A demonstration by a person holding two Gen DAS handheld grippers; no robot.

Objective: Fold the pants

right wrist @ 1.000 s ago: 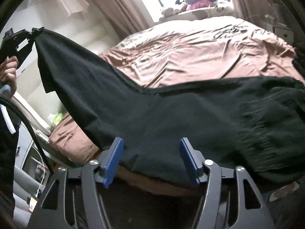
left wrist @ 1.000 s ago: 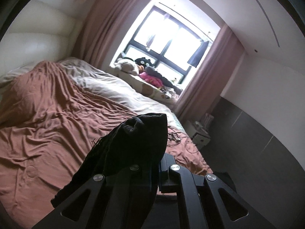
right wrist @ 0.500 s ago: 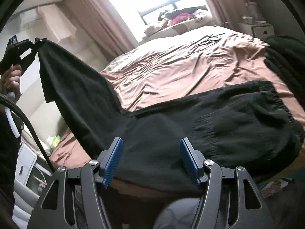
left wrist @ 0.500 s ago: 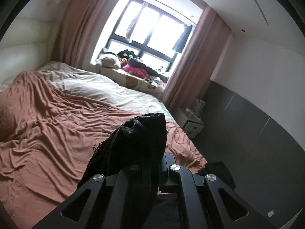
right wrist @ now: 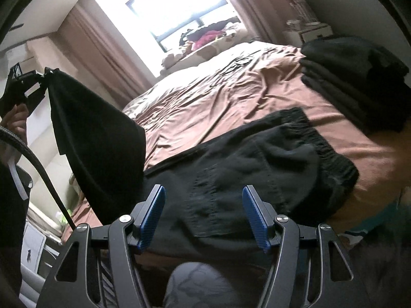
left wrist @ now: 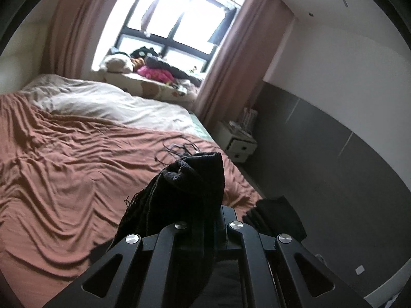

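From my left wrist, the bunched black pants (left wrist: 190,195) covered my left gripper (left wrist: 205,218) fingertips entirely, so I could not see the pads. The folded dark stack (left wrist: 277,218) behind it was half hidden by the frame. From my right wrist, that stack (right wrist: 352,82) ran off the edge, and the windowsill clutter (right wrist: 205,36) was too blurred to identify.
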